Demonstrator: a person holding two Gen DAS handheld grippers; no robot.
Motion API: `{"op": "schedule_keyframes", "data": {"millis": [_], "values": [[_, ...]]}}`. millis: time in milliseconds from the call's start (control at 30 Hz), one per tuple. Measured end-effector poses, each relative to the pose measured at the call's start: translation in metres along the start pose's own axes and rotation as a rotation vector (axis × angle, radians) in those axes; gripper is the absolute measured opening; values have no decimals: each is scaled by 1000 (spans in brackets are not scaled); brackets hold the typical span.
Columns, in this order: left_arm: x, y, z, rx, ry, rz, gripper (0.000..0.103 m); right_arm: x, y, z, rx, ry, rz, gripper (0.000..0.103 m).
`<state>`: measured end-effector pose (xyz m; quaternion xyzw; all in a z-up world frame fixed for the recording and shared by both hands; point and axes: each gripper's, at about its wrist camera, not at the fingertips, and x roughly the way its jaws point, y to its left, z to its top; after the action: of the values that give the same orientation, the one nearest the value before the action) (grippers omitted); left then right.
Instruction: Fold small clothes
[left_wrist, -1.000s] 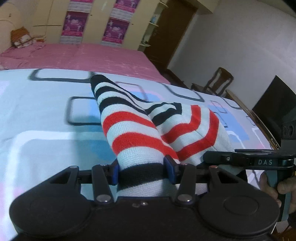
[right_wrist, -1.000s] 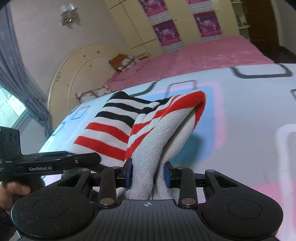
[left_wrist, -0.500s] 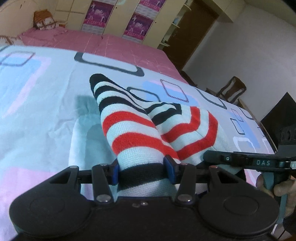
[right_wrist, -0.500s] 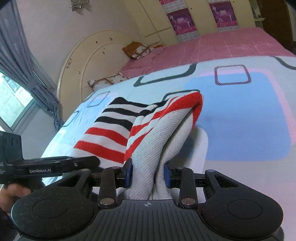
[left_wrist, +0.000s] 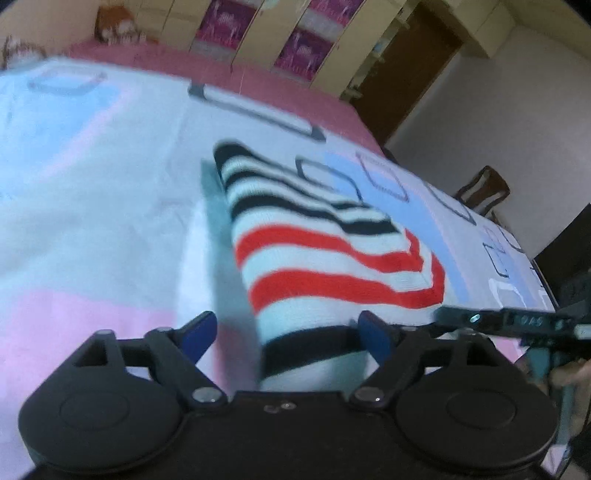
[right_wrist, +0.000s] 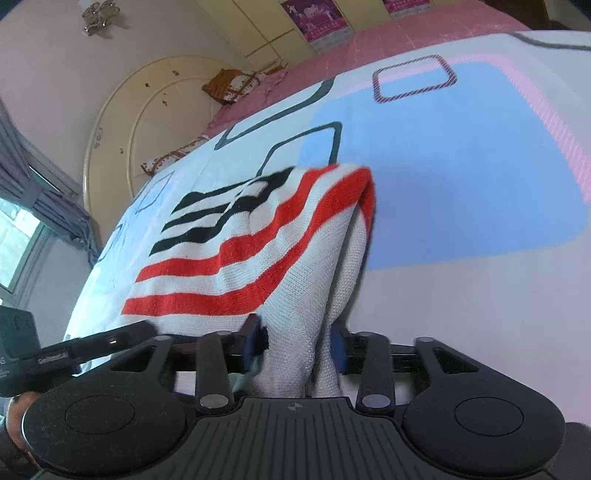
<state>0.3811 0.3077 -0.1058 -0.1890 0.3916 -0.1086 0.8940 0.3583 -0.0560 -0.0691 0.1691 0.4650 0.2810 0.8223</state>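
**Both tongs easing off a striped knit on the bed**

The striped knit garment, banded in white, red and black, lies folded over on the patterned bedsheet, well in from the pink far edge. Its near hem sits between the fingers of both tools.

Left gripper: jaws have just been opening and stand wide; the left blue pad is clear of the cloth, the right one at the hem's edge. No grip.

Right gripper: jaws have just been opening, gap still narrow; a bunched fold of the garment runs between the pads. Whether they still press on it cannot be told.
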Motion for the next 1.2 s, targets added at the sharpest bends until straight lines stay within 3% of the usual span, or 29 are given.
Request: {"op": "schedule_keyframes", "data": {"millis": [100, 167, 300, 400, 433, 567, 733, 833, 900, 1067, 1200], "values": [[-18, 2, 7, 53, -93, 20, 48, -27, 13, 7, -105, -109, -59, 44], [-17, -5, 18, 90, -118, -10, 48, -27, 29, 16, -194, -129, -81, 28], [16, -29, 29, 187, -37, 2, 46, 5, 54, 23, -317, -82, -121, 24], [37, -32, 24, 190, 4, -10, 46, 39, 53, 18, -374, 6, -234, 19], [39, -33, 22, 198, -1, -14, 46, 46, 47, 17, -365, 20, -279, 0], [37, -31, 19, 202, -8, -19, 46, 40, 33, 13, -300, 3, -267, 0], [-1, -44, 13, 230, -77, -40, 42, -5, 55, 7, -287, -131, -233, 0], [-18, -60, -3, 278, -75, -51, 42, -26, 71, -10, -341, -119, -183, 0], [-25, -70, -18, 327, -56, -25, 35, -31, 80, -27, -394, -86, -165, 0], [-19, -75, -49, 372, -57, 78, 32, -10, 71, -59, -428, 4, -242, 0], [-19, -75, -48, 339, -67, 88, 32, -1, 73, -64, -446, -18, -272, 0]]}}
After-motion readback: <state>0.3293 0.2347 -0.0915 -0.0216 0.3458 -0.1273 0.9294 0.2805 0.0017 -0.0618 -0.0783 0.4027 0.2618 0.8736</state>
